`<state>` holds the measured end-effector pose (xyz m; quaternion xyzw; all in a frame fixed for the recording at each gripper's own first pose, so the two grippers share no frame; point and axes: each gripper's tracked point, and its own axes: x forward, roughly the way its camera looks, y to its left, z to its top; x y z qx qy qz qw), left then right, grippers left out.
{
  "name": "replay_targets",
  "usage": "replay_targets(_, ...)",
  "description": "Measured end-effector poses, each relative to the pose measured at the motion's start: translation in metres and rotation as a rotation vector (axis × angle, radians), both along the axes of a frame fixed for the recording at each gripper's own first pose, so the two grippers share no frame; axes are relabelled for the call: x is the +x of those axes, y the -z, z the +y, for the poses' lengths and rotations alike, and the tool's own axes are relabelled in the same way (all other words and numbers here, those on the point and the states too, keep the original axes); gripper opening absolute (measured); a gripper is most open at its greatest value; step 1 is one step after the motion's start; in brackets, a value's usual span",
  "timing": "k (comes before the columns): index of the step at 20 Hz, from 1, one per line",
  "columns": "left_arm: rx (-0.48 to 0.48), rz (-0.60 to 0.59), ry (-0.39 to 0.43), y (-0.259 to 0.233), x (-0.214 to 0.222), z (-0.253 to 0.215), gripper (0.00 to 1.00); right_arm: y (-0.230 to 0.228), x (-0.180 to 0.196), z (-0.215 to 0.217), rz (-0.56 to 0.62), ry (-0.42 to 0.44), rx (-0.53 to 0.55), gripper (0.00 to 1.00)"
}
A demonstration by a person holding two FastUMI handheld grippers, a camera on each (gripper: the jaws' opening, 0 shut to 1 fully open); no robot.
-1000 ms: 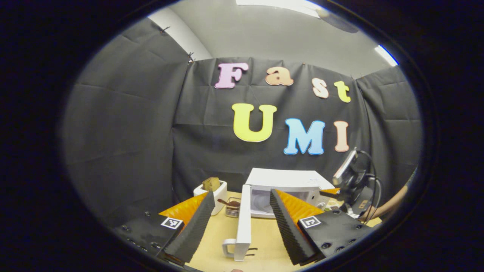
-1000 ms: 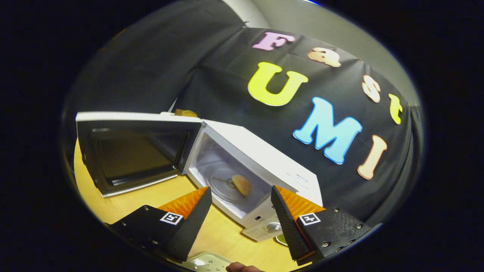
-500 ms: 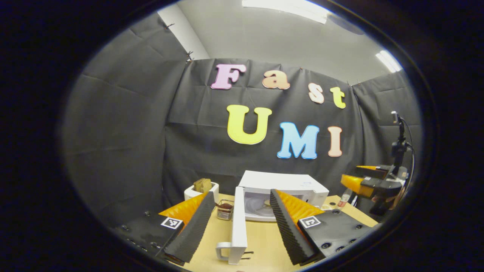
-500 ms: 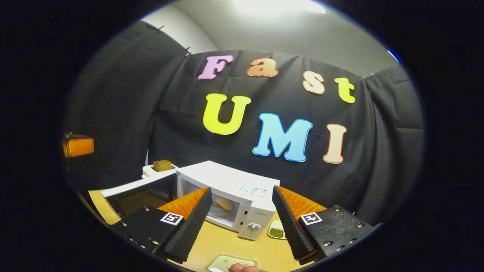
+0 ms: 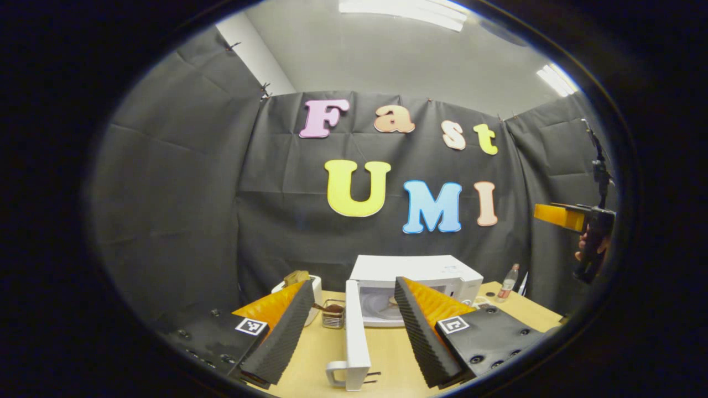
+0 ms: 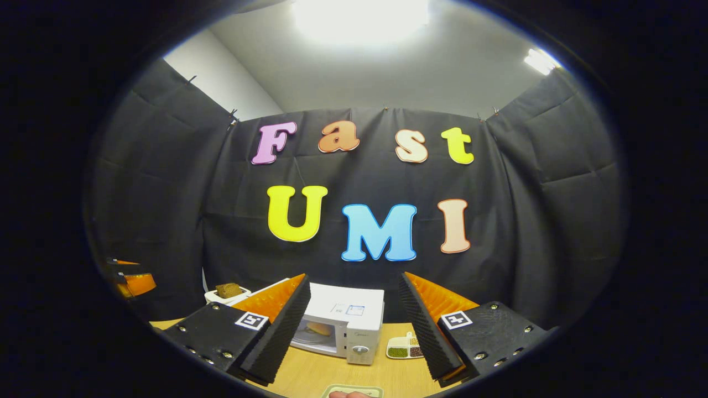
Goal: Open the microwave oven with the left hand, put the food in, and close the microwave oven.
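White microwave [image 5: 412,271] — door [image 5: 357,337] ajar, food [image 6: 319,328] inside

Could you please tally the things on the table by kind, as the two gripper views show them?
Appliances: 2 (microwave oven, toaster)
Food: 2 (bread in microwave, toast)
Bottle: 1
Divided dish: 1
Total: 6

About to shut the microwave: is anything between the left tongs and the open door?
Nothing visible. The open door stands edge-on between the open left tongs, its handle nearest, with bare table around it.
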<state>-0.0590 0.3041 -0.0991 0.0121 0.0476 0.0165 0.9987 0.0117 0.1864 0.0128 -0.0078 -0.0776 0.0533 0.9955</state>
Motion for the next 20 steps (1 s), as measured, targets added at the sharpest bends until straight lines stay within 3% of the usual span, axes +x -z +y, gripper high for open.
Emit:
replay_targets(2, 0.005, 0.009, -0.006, 0.003, 0.002, 0.005, 0.96, 0.000, 0.000, -0.001, 0.002, 0.001, 0.002, 0.97)
replay_targets(7, 0.034, 0.067, -0.004, 0.024, 0.001, 0.016, 0.79, 0.009, 0.008, -0.001, 0.041, -0.006, -0.002, 0.98)
replay_targets(11, 0.098, 0.143, -0.045, 0.055, 0.002, 0.031, 0.10, 0.014, 0.013, -0.002, 0.053, -0.007, 0.007, 0.98)
replay_targets(12, 0.111, 0.157, -0.031, 0.058, -0.002, 0.024, 0.06, 0.013, 0.015, -0.002, 0.050, -0.005, 0.012, 0.98)
replay_targets(16, 0.161, 0.176, 0.003, 0.074, 0.001, 0.017, 0.07, 0.010, 0.020, -0.007, 0.042, 0.004, 0.007, 0.97)
replay_targets(18, 0.194, 0.168, -0.059, 0.081, 0.006, 0.037, 0.06, 0.013, 0.023, -0.008, 0.053, 0.005, 0.003, 0.97)
replay_targets(20, 0.171, 0.220, -0.063, 0.108, 0.005, 0.043, 0.06, 0.015, 0.024, -0.010, 0.060, 0.009, 0.001, 0.97)
